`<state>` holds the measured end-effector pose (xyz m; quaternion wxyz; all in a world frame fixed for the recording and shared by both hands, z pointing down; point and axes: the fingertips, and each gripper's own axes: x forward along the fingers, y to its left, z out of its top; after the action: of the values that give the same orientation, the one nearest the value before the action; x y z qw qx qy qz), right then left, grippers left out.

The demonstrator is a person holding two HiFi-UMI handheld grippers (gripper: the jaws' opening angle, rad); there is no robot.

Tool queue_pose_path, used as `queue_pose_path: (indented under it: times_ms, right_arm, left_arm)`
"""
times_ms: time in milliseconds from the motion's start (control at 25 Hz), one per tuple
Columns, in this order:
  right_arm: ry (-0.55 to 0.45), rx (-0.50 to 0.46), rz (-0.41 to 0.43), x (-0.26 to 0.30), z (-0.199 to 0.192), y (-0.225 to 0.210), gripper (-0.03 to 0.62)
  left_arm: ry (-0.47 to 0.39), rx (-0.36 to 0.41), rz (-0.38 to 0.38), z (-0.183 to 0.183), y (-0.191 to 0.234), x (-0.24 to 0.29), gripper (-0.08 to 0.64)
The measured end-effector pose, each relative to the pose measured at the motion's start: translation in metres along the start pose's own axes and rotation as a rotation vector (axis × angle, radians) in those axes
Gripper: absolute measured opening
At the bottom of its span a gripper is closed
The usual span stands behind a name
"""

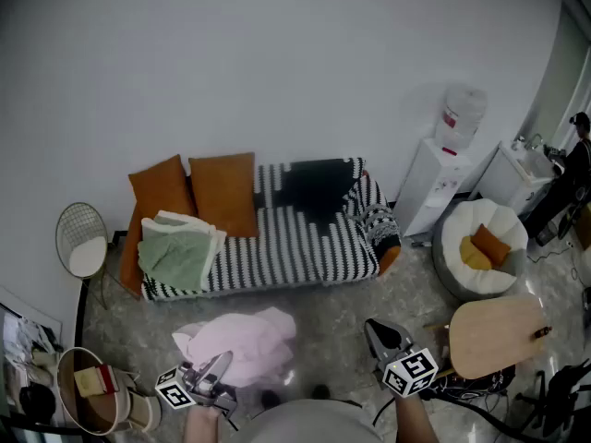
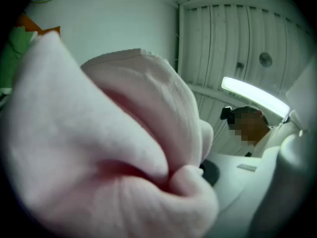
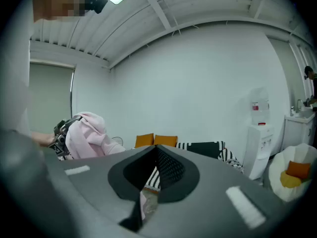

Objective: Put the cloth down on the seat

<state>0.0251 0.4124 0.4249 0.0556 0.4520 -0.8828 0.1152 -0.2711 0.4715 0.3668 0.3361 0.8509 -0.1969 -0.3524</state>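
Head view: left gripper (image 1: pixel 217 367) is clamped on the pink cloth (image 1: pixel 242 340), held up short of the sofa (image 1: pixel 286 238) for carrying over. Left gripper view: nothing but cloth bunched in the jaws. Right gripper view: right gripper (image 3: pixel 154 148) is closed on nothing, probably just spare here.

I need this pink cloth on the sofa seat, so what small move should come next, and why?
Probably carry the left tool forward toward the striped seat. It grips the pink cloth over the floor, short of the seat, whose middle looks bare.
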Motion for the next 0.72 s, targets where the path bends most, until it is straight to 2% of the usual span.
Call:
queue_pose_path:
  times_ms: [720]
  right_arm:
    - [0.005,-0.029,0.014,-0.008,-0.001,0.009,0.003]
  left_arm:
    - [0.013,0.004,0.005,-0.009,-0.008,-0.001,0.106]
